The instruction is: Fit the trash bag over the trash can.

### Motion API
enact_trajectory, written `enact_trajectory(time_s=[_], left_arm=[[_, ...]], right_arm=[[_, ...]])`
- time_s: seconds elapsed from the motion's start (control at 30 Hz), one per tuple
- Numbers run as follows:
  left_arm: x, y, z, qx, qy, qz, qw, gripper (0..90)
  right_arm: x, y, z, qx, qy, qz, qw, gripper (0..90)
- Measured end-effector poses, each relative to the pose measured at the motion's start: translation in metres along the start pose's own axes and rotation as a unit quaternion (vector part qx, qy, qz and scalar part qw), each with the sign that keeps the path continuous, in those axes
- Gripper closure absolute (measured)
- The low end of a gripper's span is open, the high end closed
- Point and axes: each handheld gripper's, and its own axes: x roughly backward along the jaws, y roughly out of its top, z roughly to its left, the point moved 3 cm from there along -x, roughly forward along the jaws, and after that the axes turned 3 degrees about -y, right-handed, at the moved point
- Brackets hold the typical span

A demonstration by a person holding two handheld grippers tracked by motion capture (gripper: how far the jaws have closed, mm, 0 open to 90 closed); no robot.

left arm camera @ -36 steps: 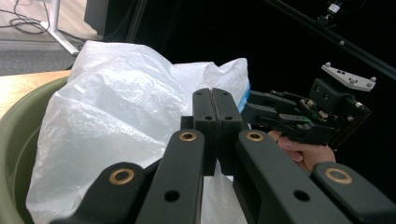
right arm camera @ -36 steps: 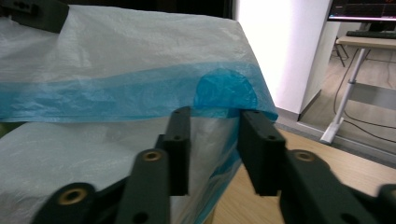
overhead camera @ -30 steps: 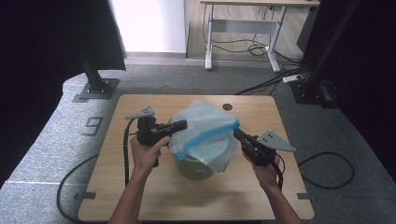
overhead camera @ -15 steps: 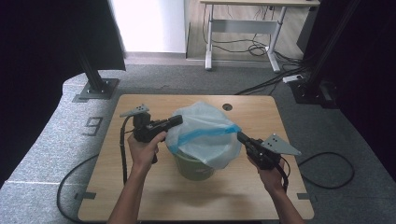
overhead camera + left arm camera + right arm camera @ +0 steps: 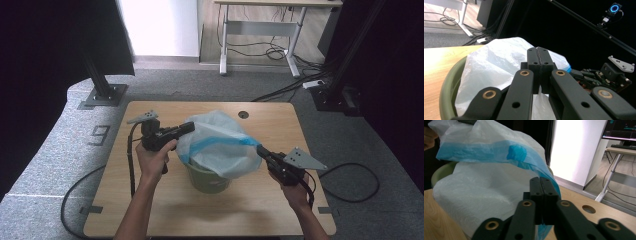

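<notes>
A thin, translucent white plastic bin bag with a blue band along its rim (image 5: 220,147) is being stretched over a round olive-green plastic bin (image 5: 207,179) that stands near the middle of the light wooden table (image 5: 150,210). The bag sits over the bin's mouth, its body billowing above the bin and its blue edge lifted clear of the bin's rim on the near side.

The left tool (image 5: 186,128) is clenched on the bag's film at the left of the bin, with the jaws seen pressed together on white plastic in the left gripper view. The right tool (image 5: 260,150) is likewise clenched on the blue band at the right of the bin; in the right gripper view the band runs down into the closed jaws. That tool's jaws have just eased very slightly, though the film is still pinched between them.

The bag is judged to be very light, limp and slippery, and easily torn if pulled hard against the bin's rim. It will not keep a shape by itself. The doubled blue band appears the strongest place to grip, at two points opposite each other across the bin, so that the opening can be spread evenly. The bin looks stiff yet light, and may tip or slide if the film is dragged sideways.
</notes>
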Motion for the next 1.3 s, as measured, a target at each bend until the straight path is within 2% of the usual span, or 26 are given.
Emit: enact_trajectory(time_s=[0.07,0.17,0.3,0.43,0.63,0.97,1.07,1.3], left_arm=[[0.000,-0.001,-0.001,-0.001,-0.001,0.001,1.0000,89.9],[-0.001,-0.002,-0.003,-0.001,-0.004,0.002,1.0000,89.9],[-0.002,-0.002,-0.005,-0.002,-0.007,0.003,1.0000,89.9],[-0.002,-0.001,-0.006,0.001,-0.013,0.002,0.9999,89.9],[-0.001,-0.001,-0.004,0.003,-0.014,0.005,0.9999,89.9],[-0.002,-0.002,-0.005,0.002,-0.015,0.008,0.9998,89.9],[-0.003,-0.002,-0.006,0.002,-0.015,0.011,0.9998,89.9],[-0.007,-0.005,-0.008,-0.010,-0.006,0.026,0.9996,89.9]], right_arm=[[0.001,0.002,0.001,0.001,-0.002,-0.007,1.0000,77.5],[0.005,0.008,0.006,0.005,-0.002,-0.017,0.9998,72.5],[0.005,0.015,0.014,0.017,0.008,-0.018,0.9997,71.0],[-0.003,0.015,0.018,0.028,0.012,0.000,0.9995,69.5],[-0.016,0.012,0.022,0.018,0.021,0.013,0.9995,66.7],[-0.022,0.015,0.023,0.016,0.003,0.019,0.9997,61.8],[-0.022,0.016,0.023,0.010,0.000,0.014,0.9999,60.0],[-0.019,0.026,0.021,0.014,-0.007,-0.002,0.9999,58.9]])
